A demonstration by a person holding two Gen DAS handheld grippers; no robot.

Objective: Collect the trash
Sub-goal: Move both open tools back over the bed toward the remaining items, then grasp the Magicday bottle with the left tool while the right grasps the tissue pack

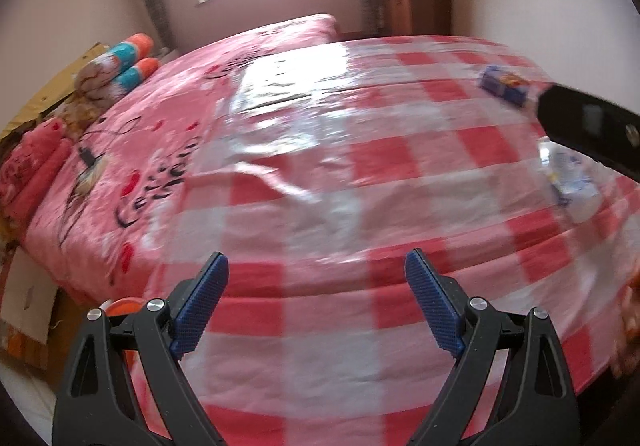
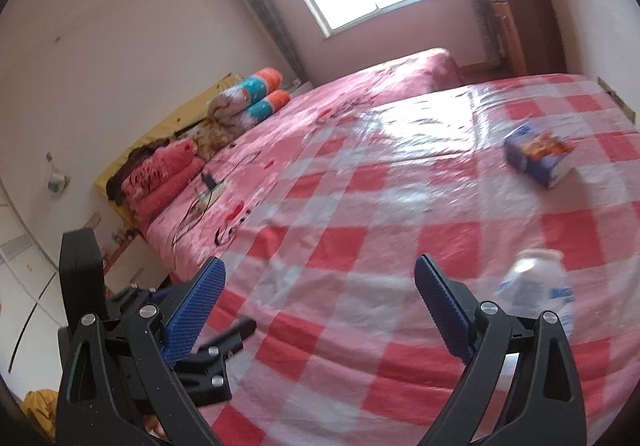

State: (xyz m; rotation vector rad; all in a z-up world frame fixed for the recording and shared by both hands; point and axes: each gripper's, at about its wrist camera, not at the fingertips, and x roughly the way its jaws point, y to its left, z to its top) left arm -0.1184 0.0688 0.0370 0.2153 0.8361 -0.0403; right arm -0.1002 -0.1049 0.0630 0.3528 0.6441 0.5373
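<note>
A blue and white carton (image 2: 538, 158) lies on the red-and-white checked plastic sheet (image 2: 380, 246) spread over the bed, far right of centre; the left wrist view shows this carton (image 1: 505, 85) at the right. A clear plastic bottle with a white cap (image 2: 536, 290) lies just right of my right gripper (image 2: 320, 278), which is open and empty. In the left wrist view the bottle (image 1: 570, 180) is blurred at the right, partly behind the black body of the other tool (image 1: 588, 122). My left gripper (image 1: 316, 270) hangs open over the sheet's near edge, holding nothing.
A pink printed bedspread (image 1: 132, 150) covers the bed's left part, with rolled pillows (image 2: 252, 94) and folded pink blankets (image 2: 160, 174) at the head. A cable and charger (image 2: 206, 186) lie there. A wooden cabinet (image 2: 516, 14) stands by the window.
</note>
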